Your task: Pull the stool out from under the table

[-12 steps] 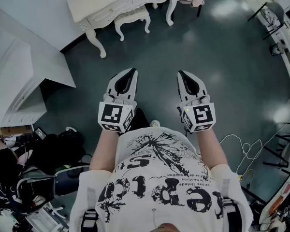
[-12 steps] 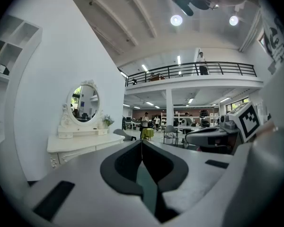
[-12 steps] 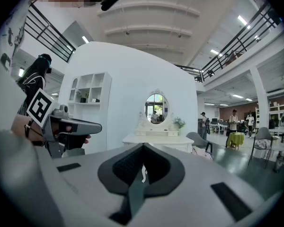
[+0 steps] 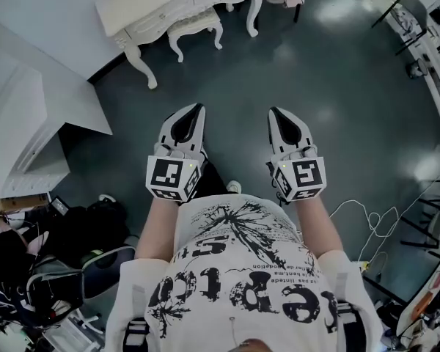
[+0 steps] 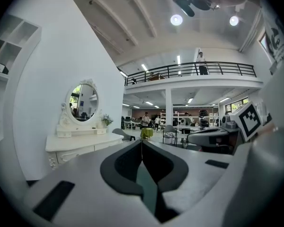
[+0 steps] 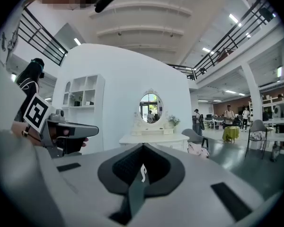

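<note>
**Desk:** White-painted stool sits tucked between the legs of the ornate counter at the top of the head view, well apart from the person. Left gripper and right gripper are held at waist height over the dark floor, fingers clenched on nothing.

**Editor:** So the step in hand is the approach?

**Desk:** It reads that way, since nothing is within reach yet. In the left gripper view, the fingers are pressed together and empty. The counter and its oval mirror stand ahead to the left, and the stool is out of sight.

**Editor:** And the other side?

**Desk:** In the right gripper view, the fingers are likewise clamped tip to tip with nothing between them. The counter lies dead ahead under the mirror, and the gripper's body hides the stool.

**Editor:** Best way in?

**Desk:** Probably walk close, crouch, and spread the fingers before reaching. Grip the seat rim on both sides and draw straight back, so the curved legs clear the counter's.
</note>
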`<act>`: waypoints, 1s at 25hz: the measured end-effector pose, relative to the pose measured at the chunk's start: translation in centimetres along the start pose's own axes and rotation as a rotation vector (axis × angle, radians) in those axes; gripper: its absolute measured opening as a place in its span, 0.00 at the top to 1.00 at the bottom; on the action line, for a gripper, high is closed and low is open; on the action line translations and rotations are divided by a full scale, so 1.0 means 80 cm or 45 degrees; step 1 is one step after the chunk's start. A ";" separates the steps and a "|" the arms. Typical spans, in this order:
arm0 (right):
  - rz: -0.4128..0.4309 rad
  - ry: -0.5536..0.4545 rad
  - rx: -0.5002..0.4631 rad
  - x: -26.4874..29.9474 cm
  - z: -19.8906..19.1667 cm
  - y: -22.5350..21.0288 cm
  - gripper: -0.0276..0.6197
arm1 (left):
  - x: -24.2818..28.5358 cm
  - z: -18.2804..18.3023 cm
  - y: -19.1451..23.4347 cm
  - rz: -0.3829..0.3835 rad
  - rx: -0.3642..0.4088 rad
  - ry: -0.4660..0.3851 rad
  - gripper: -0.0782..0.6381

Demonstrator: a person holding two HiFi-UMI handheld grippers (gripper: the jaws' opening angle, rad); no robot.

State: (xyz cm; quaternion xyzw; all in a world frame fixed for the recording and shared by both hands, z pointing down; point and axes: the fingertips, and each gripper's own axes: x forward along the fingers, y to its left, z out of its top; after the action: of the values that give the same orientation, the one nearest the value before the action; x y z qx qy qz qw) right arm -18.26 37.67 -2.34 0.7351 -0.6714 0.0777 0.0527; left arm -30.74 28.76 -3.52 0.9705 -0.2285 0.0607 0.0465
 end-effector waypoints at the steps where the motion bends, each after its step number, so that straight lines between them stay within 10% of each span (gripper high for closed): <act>1: -0.007 0.000 0.003 -0.002 -0.001 -0.003 0.93 | 0.001 -0.001 -0.002 -0.001 0.001 0.002 0.86; 10: -0.052 0.058 -0.036 0.041 -0.011 -0.035 0.93 | 0.035 -0.027 0.026 0.005 -0.059 0.059 0.86; 25: -0.033 0.176 -0.081 0.324 0.028 -0.178 0.93 | 0.317 0.002 0.203 0.029 -0.170 0.080 0.86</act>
State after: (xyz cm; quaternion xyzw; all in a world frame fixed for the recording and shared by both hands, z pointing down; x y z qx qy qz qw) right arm -1.71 13.21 0.61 0.7347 -0.6586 0.1061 0.1232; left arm -15.50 3.15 0.82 0.9602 -0.2414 0.0762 0.1178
